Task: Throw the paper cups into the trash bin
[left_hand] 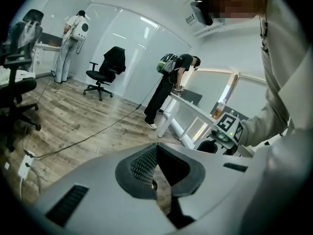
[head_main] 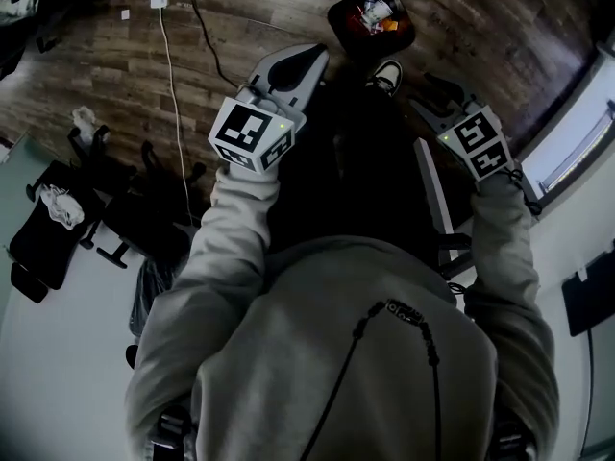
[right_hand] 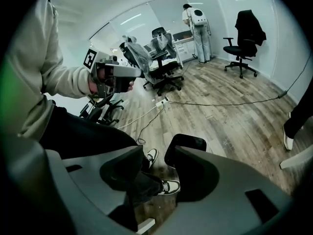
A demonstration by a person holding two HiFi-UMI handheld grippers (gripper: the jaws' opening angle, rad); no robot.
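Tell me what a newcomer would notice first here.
The black trash bin on the wood floor ahead, litter already in it, stands out in the head view. Nearer, the right tool gapes empty, the person's shoe showing through the gap, while the left tool is shut.

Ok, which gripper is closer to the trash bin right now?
Left, judging by the head view. The left gripper points at the left rim of the trash bin, just short of it; the right gripper is farther back on its right side, jaws open.
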